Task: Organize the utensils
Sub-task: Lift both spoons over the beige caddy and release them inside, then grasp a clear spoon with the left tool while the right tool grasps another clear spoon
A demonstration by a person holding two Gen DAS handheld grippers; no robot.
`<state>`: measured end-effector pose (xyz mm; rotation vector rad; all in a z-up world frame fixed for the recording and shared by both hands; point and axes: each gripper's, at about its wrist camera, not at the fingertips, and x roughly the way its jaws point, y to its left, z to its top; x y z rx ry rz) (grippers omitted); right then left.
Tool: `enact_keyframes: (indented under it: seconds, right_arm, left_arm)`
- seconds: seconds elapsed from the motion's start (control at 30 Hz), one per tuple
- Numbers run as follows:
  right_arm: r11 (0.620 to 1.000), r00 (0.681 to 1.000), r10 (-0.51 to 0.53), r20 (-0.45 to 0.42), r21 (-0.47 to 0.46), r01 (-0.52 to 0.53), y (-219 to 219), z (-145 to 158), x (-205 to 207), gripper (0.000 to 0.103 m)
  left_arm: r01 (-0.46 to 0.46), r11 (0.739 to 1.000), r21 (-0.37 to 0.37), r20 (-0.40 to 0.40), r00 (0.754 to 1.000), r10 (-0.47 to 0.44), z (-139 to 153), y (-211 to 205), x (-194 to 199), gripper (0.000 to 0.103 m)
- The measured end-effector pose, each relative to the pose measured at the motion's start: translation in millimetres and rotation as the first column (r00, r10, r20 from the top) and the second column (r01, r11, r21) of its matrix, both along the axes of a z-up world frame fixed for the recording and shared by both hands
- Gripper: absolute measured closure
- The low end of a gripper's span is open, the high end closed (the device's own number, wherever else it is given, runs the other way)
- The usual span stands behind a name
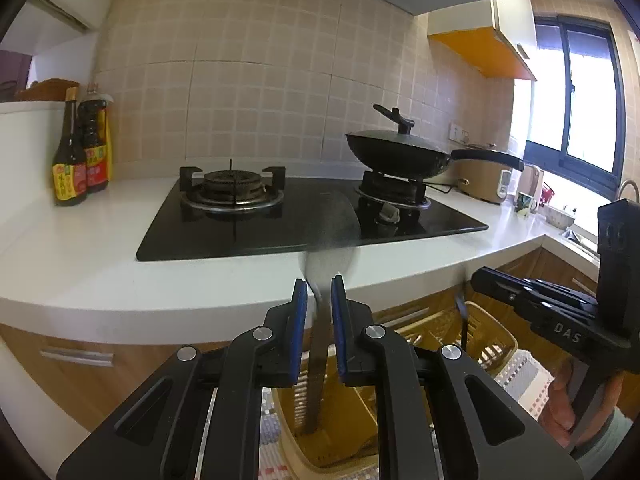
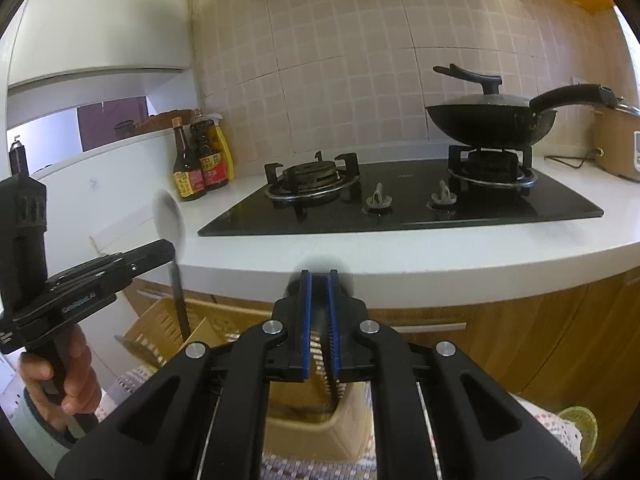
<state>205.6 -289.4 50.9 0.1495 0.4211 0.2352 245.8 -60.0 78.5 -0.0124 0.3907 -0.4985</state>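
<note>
Two hand-held tongs work above a yellow slotted plastic basket [image 1: 486, 342] that sits below the rim of the white bench [image 1: 80, 256]; the left tongs [image 1: 320, 284] are closed on the flat dark handle of a spatula [image 1: 330, 248], held upright, its broad grey metal blade, blurred, rising above the bench rim and its handle end reaching down into the basket; the right tongs [image 2: 319, 276] are nearly closed over the basket's other compartment on something thin and blurred, and I cannot tell what it is; judging by this, sorting is under way, with the spatula not yet released and the basket's contents mostly hidden; on the bench behind the basket lie a glossy black glass hob [image 1: 304, 220], a lidded black wok [image 1: 394, 152] and dark sauce bottles [image 1: 80, 152].
</note>
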Motion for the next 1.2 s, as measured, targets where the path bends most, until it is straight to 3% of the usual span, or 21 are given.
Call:
enact_keyframes:
  seconds: [0.1,0.2,0.27,0.33,0.4,0.47,0.63,0.73,0.87,1.03,1.13,1.2]
  right_arm:
    - [1.0,1.0,0.004,-0.007,0.007,-0.004,-1.6,2.0,-9.3,0.097]
    - [0.999,1.0,0.022,-0.021,0.036,-0.022,-3.8,4.3,-22.6,0.094]
    - [0.998,0.999,0.026,-0.026,0.053,-0.025,-6.0,6.4,-32.4,0.09]
    - [0.997,0.999,0.033,-0.032,0.07,-0.031,-7.8,9.0,-42.1,0.083]
    - [0.997,0.999,0.029,-0.034,0.07,-0.026,-8.1,12.4,-54.0,0.064]
    - [0.998,0.999,0.02,-0.026,0.065,-0.018,-7.5,16.0,-69.0,0.054]
    - [0.999,0.996,0.015,-0.092,0.047,-0.011,-4.7,16.7,-93.6,0.054]
    - [1.0,0.983,0.004,-0.182,0.009,-0.003,1.5,9.0,-104.4,0.054]
    - [1.0,0.943,0.007,-0.333,-0.023,-0.015,10.2,-10.5,-110.6,0.054]
    - [0.998,0.877,0.013,-0.48,-0.047,-0.04,19.7,-47.8,-124.6,0.054]
    - [0.997,0.854,0.02,-0.52,-0.057,-0.058,25.9,-65.6,-133.4,0.054]
    - [0.996,0.83,0.032,-0.557,-0.056,-0.076,30.3,-78.5,-139.0,0.061]
  left_arm:
    - [0.011,1.0,-0.015,-0.018,1.0,-0.011,-0.3,3.0,-2.7,0.091]
    - [0.017,0.999,-0.038,-0.027,0.999,-0.018,2.3,8.0,-10.3,0.078]
    - [0.018,0.999,-0.044,-0.027,0.999,-0.019,4.2,10.7,-16.5,0.076]
    - [0.024,0.998,-0.051,-0.03,0.999,-0.025,7.7,13.9,-25.0,0.071]
    - [0.023,0.998,-0.056,-0.024,0.999,-0.025,12.4,17.2,-36.2,0.066]
    - [0.027,0.998,-0.062,-0.016,0.999,-0.028,17.4,20.3,-47.8,0.064]
    - [0.038,0.997,-0.069,-0.008,0.999,-0.039,26.2,26.0,-87.2,0.06]
    - [0.038,0.998,-0.047,-0.034,0.999,-0.04,23.6,24.3,-104.9,0.06]
    - [0.033,0.999,0.009,-0.115,0.993,-0.032,6.3,18.5,-122.6,0.06]
    - [0.031,0.995,0.091,-0.271,0.963,-0.005,-31.8,9.1,-130.7,0.06]
    - [0.049,0.994,0.099,-0.39,0.921,-0.007,-59.5,5.6,-128.1,0.061]
    - [0.064,0.994,0.088,-0.478,0.878,-0.014,-80.9,4.4,-124.5,0.062]
